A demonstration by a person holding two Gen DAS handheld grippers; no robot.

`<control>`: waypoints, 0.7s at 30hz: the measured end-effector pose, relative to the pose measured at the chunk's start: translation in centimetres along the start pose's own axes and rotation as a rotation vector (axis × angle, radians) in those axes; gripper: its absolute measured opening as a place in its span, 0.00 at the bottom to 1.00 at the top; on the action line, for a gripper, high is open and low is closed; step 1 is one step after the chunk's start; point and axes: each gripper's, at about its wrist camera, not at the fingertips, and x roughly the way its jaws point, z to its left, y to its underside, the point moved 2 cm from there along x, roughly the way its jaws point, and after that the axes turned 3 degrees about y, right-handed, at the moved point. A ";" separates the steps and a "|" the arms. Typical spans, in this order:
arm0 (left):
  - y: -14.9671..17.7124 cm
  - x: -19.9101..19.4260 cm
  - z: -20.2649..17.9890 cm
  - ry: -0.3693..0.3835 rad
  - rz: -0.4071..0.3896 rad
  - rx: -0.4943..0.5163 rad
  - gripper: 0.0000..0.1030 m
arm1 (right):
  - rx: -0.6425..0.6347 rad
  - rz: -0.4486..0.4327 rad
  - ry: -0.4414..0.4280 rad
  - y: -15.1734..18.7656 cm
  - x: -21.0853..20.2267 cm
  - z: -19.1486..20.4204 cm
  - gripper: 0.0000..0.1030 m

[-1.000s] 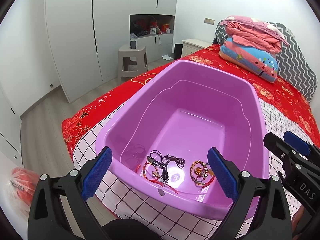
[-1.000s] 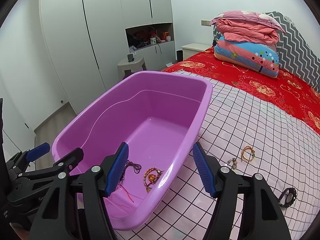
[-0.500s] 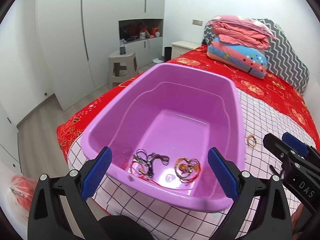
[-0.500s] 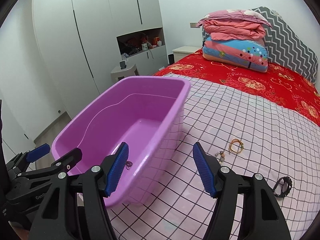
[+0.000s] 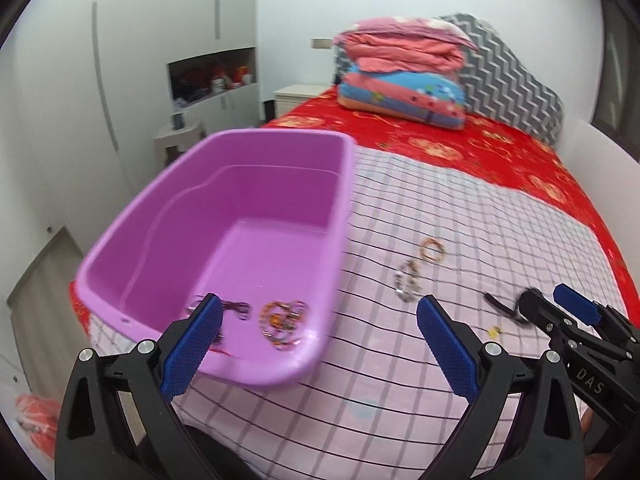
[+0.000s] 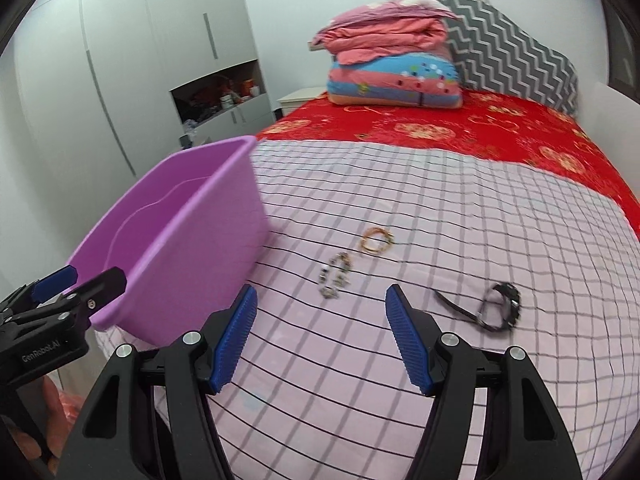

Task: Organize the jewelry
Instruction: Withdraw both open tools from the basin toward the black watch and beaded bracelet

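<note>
A purple plastic tub [image 5: 338, 184] [image 6: 200, 240] stands on the checked bedspread at the left. In its near end lie a beaded bracelet [image 5: 282, 322] and dark cords [image 5: 238, 307]. On the bedspread to its right lie a gold bangle [image 6: 376, 239] [image 5: 432, 249], a small beaded chain [image 6: 335, 276] [image 5: 408, 282] and a black wristwatch [image 6: 496, 309] [image 5: 514, 306]. My left gripper [image 5: 318, 342] is open over the tub's near right corner, nothing between its fingers. My right gripper [image 6: 322, 332] is open above the bedspread, just short of the chain.
The checked spread [image 6: 440, 200] covers the near half of a red bed [image 6: 460, 128]. Folded quilts [image 6: 392, 68] and a chevron pillow [image 6: 516, 52] are stacked at the head. White wardrobes [image 6: 120, 80] and a stool [image 5: 176, 140] stand left, beyond the bed's edge.
Both grippers have swung to the right, away from the tub and toward the loose jewellery on the spread. The bangle, chain and watch now sit nearer the middle of both views.
</note>
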 end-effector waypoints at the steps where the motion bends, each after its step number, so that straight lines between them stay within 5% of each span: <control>1: 0.2 0.2 -0.7 0.012 0.004 0.013 0.93 | 0.013 -0.001 0.013 0.6 -0.3 -0.9 0.62; 11: 3.2 3.7 -7.0 0.090 0.071 0.104 0.93 | 0.135 0.019 0.109 5.2 -0.4 -9.1 0.62; 21: 5.2 11.0 -9.1 0.092 0.164 0.071 0.93 | 0.183 0.071 0.195 7.4 3.9 -14.7 0.62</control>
